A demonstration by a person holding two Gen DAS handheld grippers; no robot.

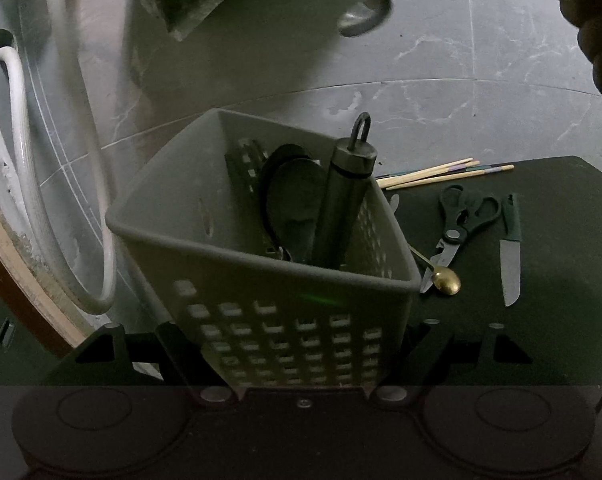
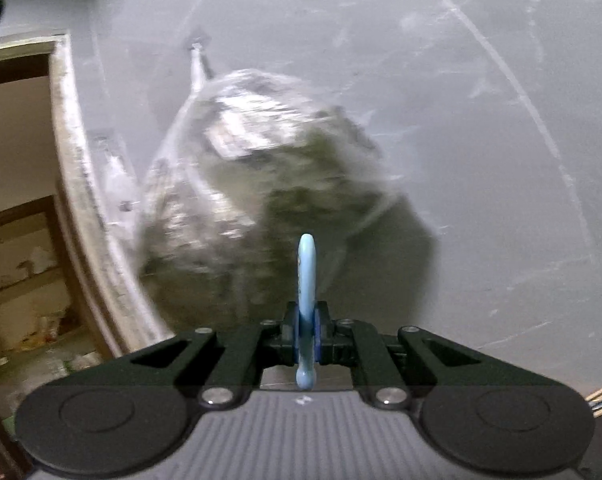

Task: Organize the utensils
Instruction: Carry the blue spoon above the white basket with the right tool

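Between my left gripper's (image 1: 301, 364) fingers sat the caddy (image 1: 237, 240), right gripper (image 2: 307, 336) pinching a blue utensil (image 2: 305, 276), drop-in next, I judged.

My left gripper (image 1: 297, 364) clamps a matt grey plastic caddy (image 1: 205, 216), its walls pierced with square holes. Inside it stand a dull brushed-metal cylinder handle (image 1: 343, 204) and smooth dark spoon bowls (image 1: 293, 204). Right of the caddy, on a matt black mat (image 1: 561, 280), lie pale bare-wood chopsticks (image 1: 441, 174), black-plastic-handled scissors (image 1: 461, 220), a knife (image 1: 511, 256) with a satin steel blade, and a glossy brass-coloured spoon (image 1: 447, 280). Behind the caddy the wall (image 1: 441, 60) looks like polished grey marble. My right gripper (image 2: 305, 334) pinches a smooth, glossy light-blue plastic handle (image 2: 305, 276) before crinkly clear plastic wrap (image 2: 241, 152).
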